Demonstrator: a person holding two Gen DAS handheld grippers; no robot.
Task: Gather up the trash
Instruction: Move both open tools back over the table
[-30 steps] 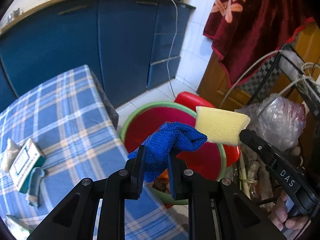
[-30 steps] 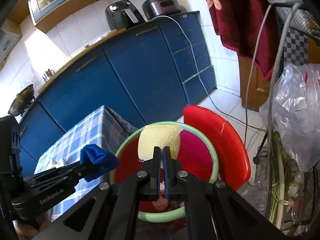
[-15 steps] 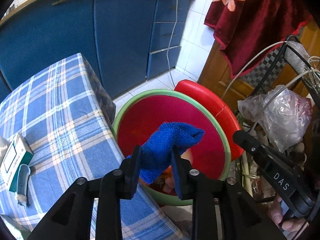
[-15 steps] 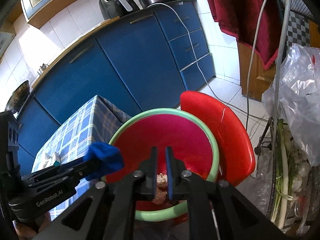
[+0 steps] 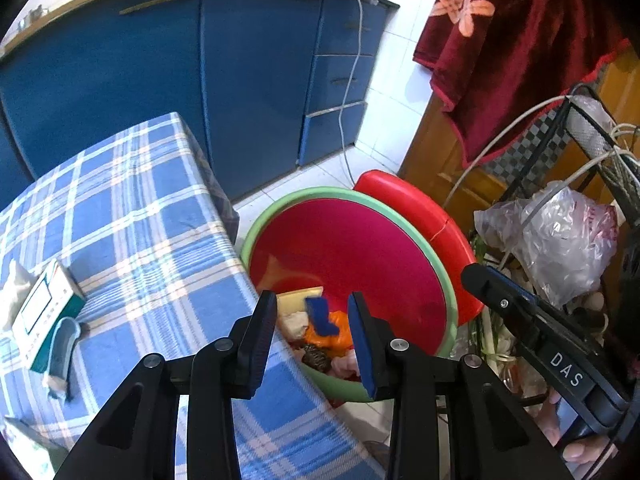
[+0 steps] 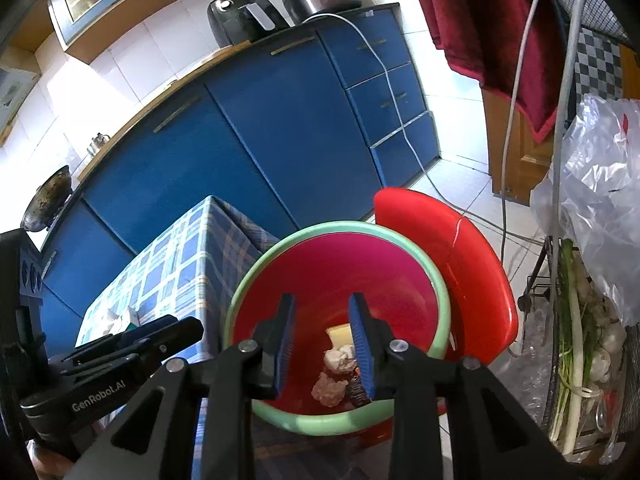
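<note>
A red trash bin with a green rim (image 5: 404,224) (image 6: 438,288) stands on the floor beside the table, its red lid (image 5: 420,212) tilted back. A blue cloth (image 5: 320,316) and a yellow sponge (image 5: 298,298) (image 6: 340,332) lie inside on other scraps. My left gripper (image 5: 312,334) is open and empty above the bin's near edge. My right gripper (image 6: 322,346) is open and empty above the bin; it also shows in the left wrist view (image 5: 540,320).
A table with a blue plaid cloth (image 5: 132,216) is left of the bin; a green-and-white box (image 5: 44,312) and a crumpled tissue (image 5: 14,292) lie on it. Blue cabinets (image 6: 260,128) stand behind. A wire rack with plastic bags (image 5: 560,236) and scallions (image 6: 572,352) is right.
The right gripper dropped the yellow sponge and then opened wide. The left gripper opened and dropped the blue cloth. Both now lie in the bin.
</note>
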